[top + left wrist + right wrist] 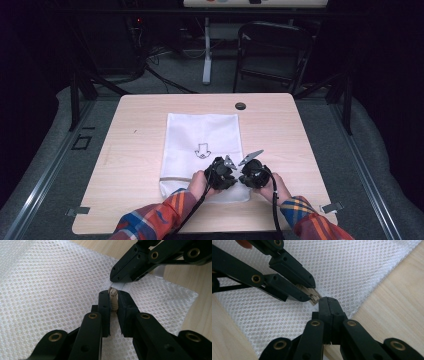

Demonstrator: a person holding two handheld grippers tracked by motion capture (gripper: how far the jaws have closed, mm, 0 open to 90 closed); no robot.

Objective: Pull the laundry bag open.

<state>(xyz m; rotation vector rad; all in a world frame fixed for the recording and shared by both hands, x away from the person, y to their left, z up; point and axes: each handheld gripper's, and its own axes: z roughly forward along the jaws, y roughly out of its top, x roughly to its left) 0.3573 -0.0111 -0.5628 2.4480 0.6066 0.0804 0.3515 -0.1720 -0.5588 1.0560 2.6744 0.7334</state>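
Two grippers meet over one white mesh bag (202,150), which lies flat on my table with its long side running away from me, its near end under my hands. In the left gripper view the mesh (50,290) is a honeycomb weave, and a small beige, ridged piece (113,298) stands up from it, something like a zipper end or cord stop; I cannot tell which. My left gripper (113,300) is clamped on that beige piece, jaws pressing it from both sides. My right gripper (328,301) has its jaws squeezed fully together, their tips on a white tab just beside the beige piece; in the left gripper view that tab (120,285) shows pinched under the right gripper's tip. The two sets of jaw tips nearly touch.

From above, my left gripper (221,169) and right gripper (251,170) sit close together at the bag's near right part, both angled in toward each other and tipped down at the fabric. My left hand (200,184) and right hand (279,189) wrap the bodies from behind, plaid sleeves coming in from the bottom edge, a cable trailing back from each.

A small arrow-shaped print (202,150) marks the middle of the bag. The table (130,150) is pale wood with rounded corners and a dark round cap (240,106) near its far edge. Beyond it, grey floor, a dark folding chair (272,50) and a white post (207,50) stand in a dim room.
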